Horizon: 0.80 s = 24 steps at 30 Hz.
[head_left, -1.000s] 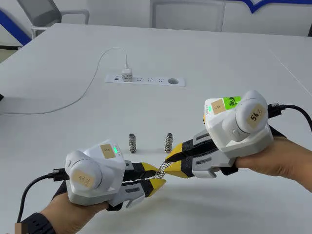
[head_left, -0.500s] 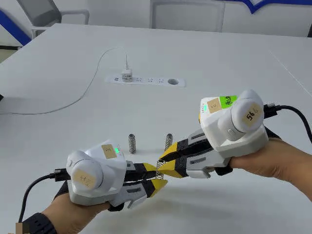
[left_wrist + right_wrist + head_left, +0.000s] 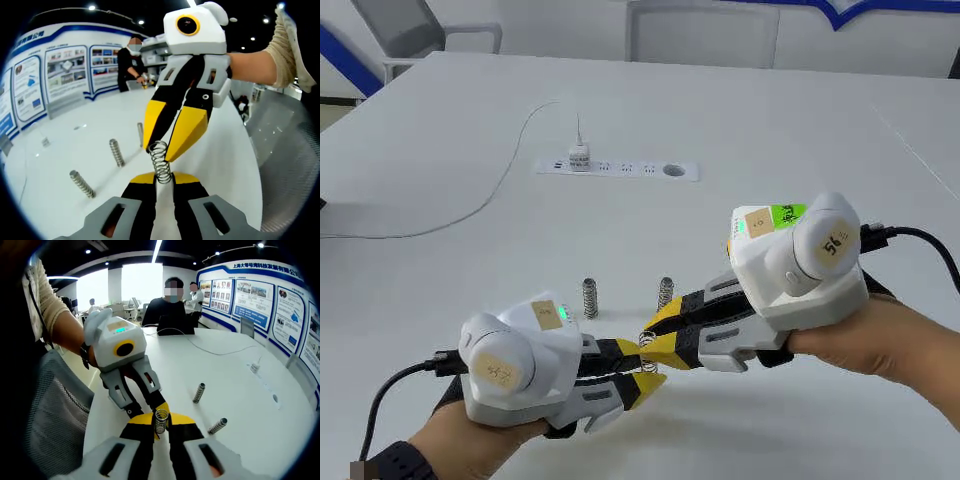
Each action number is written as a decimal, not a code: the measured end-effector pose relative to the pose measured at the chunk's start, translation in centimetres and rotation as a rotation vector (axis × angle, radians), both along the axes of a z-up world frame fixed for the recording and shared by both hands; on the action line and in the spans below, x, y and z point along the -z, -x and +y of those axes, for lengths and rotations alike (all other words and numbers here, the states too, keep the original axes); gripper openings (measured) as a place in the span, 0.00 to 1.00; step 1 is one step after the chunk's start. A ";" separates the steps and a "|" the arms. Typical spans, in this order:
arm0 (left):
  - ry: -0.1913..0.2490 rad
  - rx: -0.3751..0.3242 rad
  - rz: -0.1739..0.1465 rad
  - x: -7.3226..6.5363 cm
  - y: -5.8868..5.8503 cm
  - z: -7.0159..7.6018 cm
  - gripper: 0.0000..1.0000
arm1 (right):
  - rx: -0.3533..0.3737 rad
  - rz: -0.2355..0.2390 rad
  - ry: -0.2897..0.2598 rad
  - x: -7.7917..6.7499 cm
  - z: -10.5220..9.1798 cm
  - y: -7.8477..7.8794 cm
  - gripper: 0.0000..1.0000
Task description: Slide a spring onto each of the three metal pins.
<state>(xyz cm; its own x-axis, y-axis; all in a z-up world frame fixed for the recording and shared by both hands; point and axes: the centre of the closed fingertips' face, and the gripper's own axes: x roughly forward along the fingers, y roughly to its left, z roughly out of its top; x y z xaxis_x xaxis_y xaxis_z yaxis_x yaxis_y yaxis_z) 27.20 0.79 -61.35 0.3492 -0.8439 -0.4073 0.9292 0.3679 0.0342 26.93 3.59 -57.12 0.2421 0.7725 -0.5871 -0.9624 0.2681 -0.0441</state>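
first spring (image 3: 590, 297) and second spring (image 3: 665, 292) stand upright on the table (image 3: 770, 130), seemingly already on their pins; the third spring (image 3: 646, 350) hangs between the tools, left gripper (image 3: 159, 179) clamped at its base, right gripper (image 3: 161, 421) pinching its top, its pin hidden, seating apparently unfinished.

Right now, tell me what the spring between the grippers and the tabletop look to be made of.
The spring: bare steel wire by its look, silvery coils with bright glints. The tabletop: smooth white, satin finish with soft reflections, likely laminate or painted board, though the core is hidden.
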 end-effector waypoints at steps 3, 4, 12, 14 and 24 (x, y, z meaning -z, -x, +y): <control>0.004 -0.003 -0.002 -0.2 0.0 0.0 0.13 | 0.005 -0.007 0.002 -0.1 -0.2 -0.1 0.11; 0.005 -0.005 0.000 -0.1 -0.1 0.0 0.13 | 0.008 -0.008 0.001 -0.1 -0.3 -0.2 0.11; 0.014 -0.020 0.014 -0.2 -0.2 0.1 0.20 | 0.029 -0.020 -0.008 -0.4 -0.8 -0.7 0.11; 0.018 -0.027 0.018 -0.2 -0.3 0.2 0.22 | 0.035 -0.022 -0.010 -0.5 -0.9 -0.8 0.11; 0.032 -0.062 0.027 -0.2 -0.7 0.9 0.34 | 0.057 -0.027 -0.014 -0.6 -1.6 -1.2 0.11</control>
<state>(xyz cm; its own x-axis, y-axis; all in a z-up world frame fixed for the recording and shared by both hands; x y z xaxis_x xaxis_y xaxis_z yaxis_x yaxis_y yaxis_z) 27.90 1.71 -61.19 0.3899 -0.8337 -0.3910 0.9052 0.4249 -0.0034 28.10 2.02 -56.48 0.3018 0.7652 -0.5687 -0.9439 0.3237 -0.0654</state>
